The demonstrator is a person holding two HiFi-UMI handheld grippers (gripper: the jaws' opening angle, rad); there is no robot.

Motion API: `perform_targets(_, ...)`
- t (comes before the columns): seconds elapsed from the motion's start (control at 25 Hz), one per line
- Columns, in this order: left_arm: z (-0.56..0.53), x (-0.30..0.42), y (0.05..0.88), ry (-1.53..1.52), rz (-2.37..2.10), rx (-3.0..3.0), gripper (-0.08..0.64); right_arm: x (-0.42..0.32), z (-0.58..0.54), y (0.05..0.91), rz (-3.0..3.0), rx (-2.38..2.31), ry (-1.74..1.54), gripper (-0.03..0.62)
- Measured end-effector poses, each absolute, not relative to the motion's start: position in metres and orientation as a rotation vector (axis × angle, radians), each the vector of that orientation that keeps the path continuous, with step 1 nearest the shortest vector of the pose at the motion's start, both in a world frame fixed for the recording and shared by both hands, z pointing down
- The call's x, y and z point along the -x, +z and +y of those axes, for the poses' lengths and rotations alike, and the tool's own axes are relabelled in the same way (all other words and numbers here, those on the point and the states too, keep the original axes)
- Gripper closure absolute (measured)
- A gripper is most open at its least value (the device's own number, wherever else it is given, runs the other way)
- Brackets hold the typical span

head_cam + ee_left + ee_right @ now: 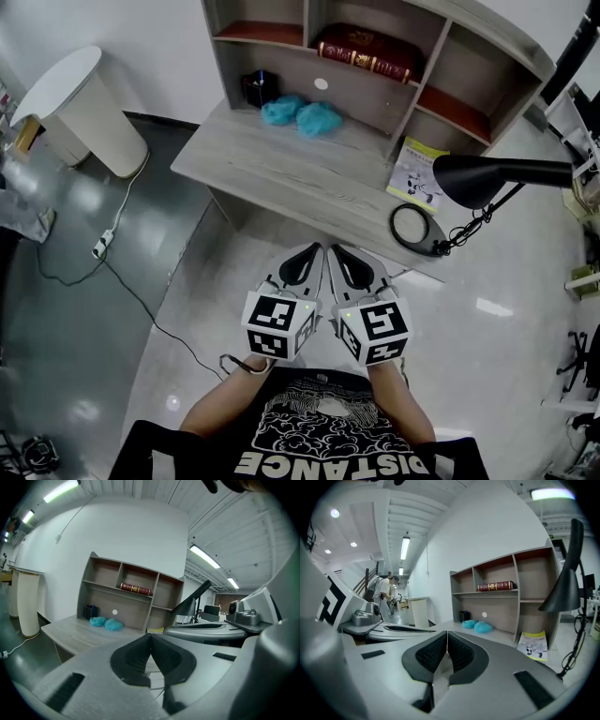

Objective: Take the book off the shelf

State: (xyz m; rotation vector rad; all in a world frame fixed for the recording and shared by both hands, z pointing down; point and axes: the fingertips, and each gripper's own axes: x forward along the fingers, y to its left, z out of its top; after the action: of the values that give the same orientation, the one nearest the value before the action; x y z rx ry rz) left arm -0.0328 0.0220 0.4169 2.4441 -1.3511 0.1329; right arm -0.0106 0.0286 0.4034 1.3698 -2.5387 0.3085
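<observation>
A dark red book [367, 52] with gold print lies flat in the middle compartment of the grey wooden shelf [427, 56] at the back of the desk. It shows small in the left gripper view [136, 588] and the right gripper view [495, 586]. My left gripper [317, 249] and right gripper [334, 251] are side by side in front of the desk's near edge, well short of the book. Both are shut with nothing between the jaws [150, 635] [447, 633].
Two teal cloth bundles [302, 113] and a small dark box [260, 88] sit on the desk [309, 183]. A leaflet [417, 174] leans at the shelf's right end, beside a black desk lamp [497, 180] and its round base [418, 229]. A white bin [82, 111] and a cable [103, 246] are on the floor at left.
</observation>
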Motion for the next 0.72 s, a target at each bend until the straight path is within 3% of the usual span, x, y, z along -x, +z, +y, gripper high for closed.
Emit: perform_targets(0.72,-0.035,0.066,0.413,0.096,-1.284,-2.475,0.552,0.039,-0.032,0.394,-2.517,-1.453,0.276,0.575)
